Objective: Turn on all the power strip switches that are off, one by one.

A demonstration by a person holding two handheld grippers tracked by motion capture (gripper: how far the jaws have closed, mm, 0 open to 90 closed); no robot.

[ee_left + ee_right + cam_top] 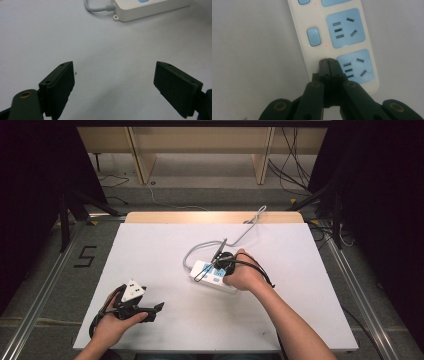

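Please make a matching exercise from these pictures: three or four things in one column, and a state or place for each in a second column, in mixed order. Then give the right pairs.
Things:
1. left claw
2. right claw
3. power strip
4. grey cable

States or places:
A. shut, tips over the strip's end beside a blue socket
B. loops on the table behind the strip
C. open, nothing between the jaws
D. white, lies flat, small red lights beside its switches

Pairs: 1-C, 2-A, 3-D, 4-B
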